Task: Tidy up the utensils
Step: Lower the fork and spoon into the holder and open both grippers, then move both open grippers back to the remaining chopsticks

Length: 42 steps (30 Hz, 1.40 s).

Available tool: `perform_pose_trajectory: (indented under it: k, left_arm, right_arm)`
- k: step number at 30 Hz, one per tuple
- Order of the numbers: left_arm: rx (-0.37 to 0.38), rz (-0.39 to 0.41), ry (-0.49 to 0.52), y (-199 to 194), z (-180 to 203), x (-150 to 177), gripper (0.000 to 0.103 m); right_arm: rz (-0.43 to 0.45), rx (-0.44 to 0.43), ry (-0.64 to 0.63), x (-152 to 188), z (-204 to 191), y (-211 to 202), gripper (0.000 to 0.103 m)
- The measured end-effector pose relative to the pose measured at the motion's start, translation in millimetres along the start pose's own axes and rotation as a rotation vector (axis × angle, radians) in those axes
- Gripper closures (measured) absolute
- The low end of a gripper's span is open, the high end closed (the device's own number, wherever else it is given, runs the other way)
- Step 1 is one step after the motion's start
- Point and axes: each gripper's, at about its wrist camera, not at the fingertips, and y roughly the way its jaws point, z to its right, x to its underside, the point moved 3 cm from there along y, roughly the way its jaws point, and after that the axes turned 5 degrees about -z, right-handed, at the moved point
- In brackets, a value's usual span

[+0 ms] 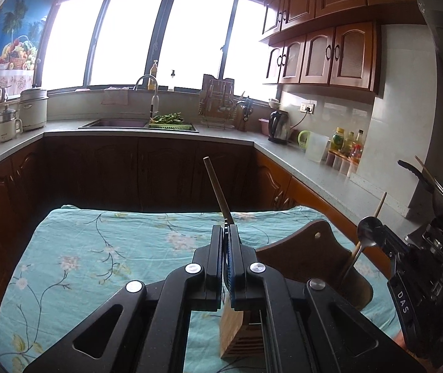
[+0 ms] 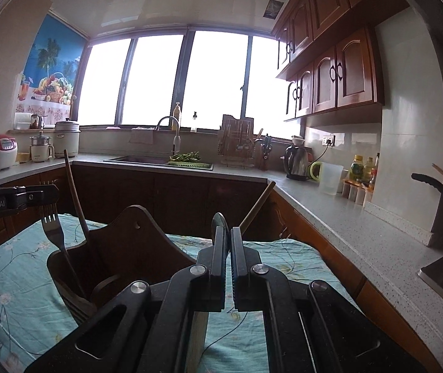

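Floral tablecloth (image 1: 97, 248) below; left gripper (image 1: 226, 233) clamps a fork (image 2: 54, 227), right gripper (image 2: 228, 236) a spoon (image 1: 369, 227); both look light, stiff, slippery, best pinched mid-handle.

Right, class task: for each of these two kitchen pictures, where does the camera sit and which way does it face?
Left wrist: on the left gripper, facing the sink and windows over the blue cloth; its own shut jaws show, with the right gripper and its spoon at right.
Right wrist: on the right gripper, facing the same way from further right; its own shut jaws show, the left gripper with a fork at left.
Shared: the wooden holder, cloth, sink, windows.
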Motion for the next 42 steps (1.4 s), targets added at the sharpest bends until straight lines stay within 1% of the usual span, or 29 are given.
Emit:
perform_pose_trajectory:
  k: [2,4,6,8,12,18,21,22,23,24,25,27,28,29,30,31,32,33,35,36,38,42]
  left_arm:
    - [0.019,-0.016,0.006,2,-2,-2,0.101]
    - [0.044,-0.05,0.026,0,-6,0,0.1]
    - [0.044,-0.075,0.062,1,-5,2,0.099]
    - [0.024,-0.073,0.078,1,-7,-2,0.099]
    - [0.043,-0.079,0.048,-4,-14,-6,0.099]
    - [0.033,-0.09,0.044,-4,-11,-5,0.098]
    - [0.034,-0.086,0.02,-11,-13,-2,0.089]
    - [0.032,-0.081,0.017,-14,-13,-2,0.081]
    - [0.029,-0.075,0.012,-18,-15,-3,0.075]
    - [0.028,-0.068,0.007,-23,-16,-2,0.072]
    - [0.027,-0.059,0.001,-29,-17,2,0.069]
    - [0.013,-0.051,-0.015,-40,-20,7,0.058]
    - [0.012,-0.041,-0.028,-46,-23,10,0.052]
    - [0.011,-0.036,-0.039,-52,-25,13,0.049]
    - [0.007,-0.037,-0.047,-58,-26,17,0.047]
    - [0.002,-0.039,-0.055,-63,-27,22,0.042]
    - [-0.002,-0.04,-0.064,-69,-29,26,0.036]
    - [-0.006,-0.041,-0.072,-75,-31,30,0.034]
    - [-0.013,-0.042,-0.086,-89,-34,38,0.027]
    - [-0.015,-0.045,-0.093,-96,-34,43,0.026]
    - [-0.013,-0.055,-0.103,-110,-35,53,0.023]
    - [-0.038,-0.084,-0.099,-134,-36,71,0.019]
  right_arm:
    - [-0.02,-0.026,0.004,4,1,0,0.101]
    - [-0.036,-0.038,0.003,6,3,1,0.101]
    - [-0.051,-0.059,0.016,6,6,2,0.101]
    - [-0.065,-0.069,0.033,6,11,2,0.101]
    - [-0.09,-0.082,0.054,6,17,4,0.101]
    - [-0.108,-0.096,0.076,6,18,4,0.099]
    - [-0.107,-0.116,0.102,3,21,0,0.098]
    - [-0.109,-0.123,0.111,2,22,-2,0.097]
    - [-0.111,-0.123,0.118,2,24,-4,0.09]
    - [-0.112,-0.121,0.125,1,25,-6,0.08]
    - [-0.111,-0.125,0.136,0,27,-9,0.076]
    - [-0.11,-0.145,0.174,-1,33,-15,0.056]
    - [-0.108,-0.155,0.192,-2,35,-20,0.053]
    - [-0.106,-0.162,0.207,-2,38,-24,0.048]
    - [-0.106,-0.166,0.222,-2,40,-29,0.039]
    - [-0.106,-0.172,0.237,-2,42,-34,0.034]
    - [-0.105,-0.182,0.253,-2,44,-40,0.023]
    - [-0.104,-0.194,0.27,-1,46,-46,0.015]
    - [-0.105,-0.222,0.286,-1,48,-57,0.01]
    - [-0.111,-0.229,0.29,-1,48,-62,0.006]
    - [-0.138,-0.243,0.301,2,47,-71,0.002]
    - [-0.209,-0.285,0.324,15,46,-88,0.002]
